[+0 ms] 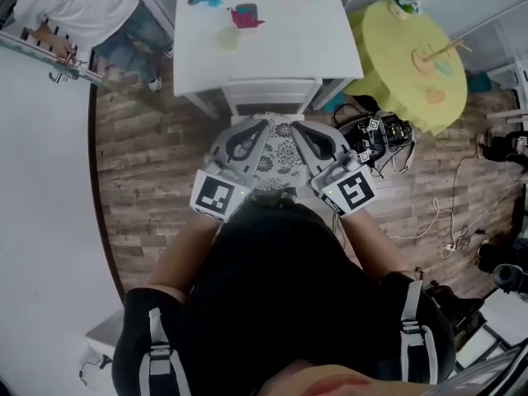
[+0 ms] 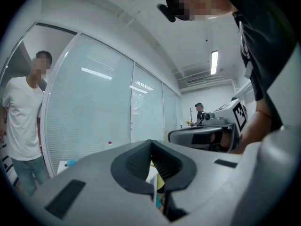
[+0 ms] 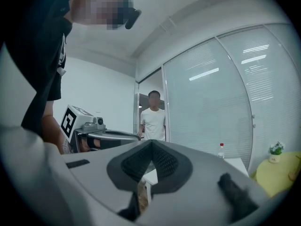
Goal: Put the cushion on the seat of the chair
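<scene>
A white cushion with a dark pattern (image 1: 276, 159) shows in the head view just in front of my body, partly covered by both grippers. My left gripper (image 1: 261, 127) and right gripper (image 1: 297, 129) are held side by side over it, tips angled toward each other. Whether they touch it I cannot tell. The white chair (image 1: 272, 96) stands just beyond, tucked under the white table (image 1: 272, 52). In the left gripper view the jaws (image 2: 151, 145) are shut with nothing between the pads. The right gripper view shows the same (image 3: 151, 145). Both point level across the room.
A yellow round table (image 1: 408, 56) stands at the right. A spare gripper device (image 1: 381, 132) and cables (image 1: 445, 221) lie on the wood floor. A person in a white shirt (image 1: 78, 7) stands at the far left by a glass wall. Cups and paint items sit on the white table.
</scene>
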`<state>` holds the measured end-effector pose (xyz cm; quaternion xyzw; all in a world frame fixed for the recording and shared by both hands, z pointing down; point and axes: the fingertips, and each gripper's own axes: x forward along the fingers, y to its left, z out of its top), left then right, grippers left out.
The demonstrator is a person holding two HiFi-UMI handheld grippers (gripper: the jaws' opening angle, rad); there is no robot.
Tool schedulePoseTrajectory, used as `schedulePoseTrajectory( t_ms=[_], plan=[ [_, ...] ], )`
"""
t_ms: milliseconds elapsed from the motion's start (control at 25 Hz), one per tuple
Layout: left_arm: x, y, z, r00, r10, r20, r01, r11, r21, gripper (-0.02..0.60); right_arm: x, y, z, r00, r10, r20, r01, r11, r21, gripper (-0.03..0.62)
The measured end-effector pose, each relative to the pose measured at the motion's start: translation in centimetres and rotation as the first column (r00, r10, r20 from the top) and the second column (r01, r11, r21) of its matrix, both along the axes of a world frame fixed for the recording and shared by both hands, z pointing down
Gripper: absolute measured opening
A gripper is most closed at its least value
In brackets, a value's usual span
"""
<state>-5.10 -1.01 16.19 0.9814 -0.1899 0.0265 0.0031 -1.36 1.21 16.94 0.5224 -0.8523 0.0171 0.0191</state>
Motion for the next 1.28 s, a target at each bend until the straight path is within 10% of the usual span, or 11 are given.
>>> schedulePoseTrajectory(
  t_ms=[1280],
  plan=[
    [-0.4, 1.1, -2.5, 0.999, -0.017, -0.039, 0.019, 0.999, 0.041, 0.011, -0.3, 1.1, -2.3, 0.999, 0.01, -0.034, -0.009, 0.999, 0.038, 0.014]
  ],
)
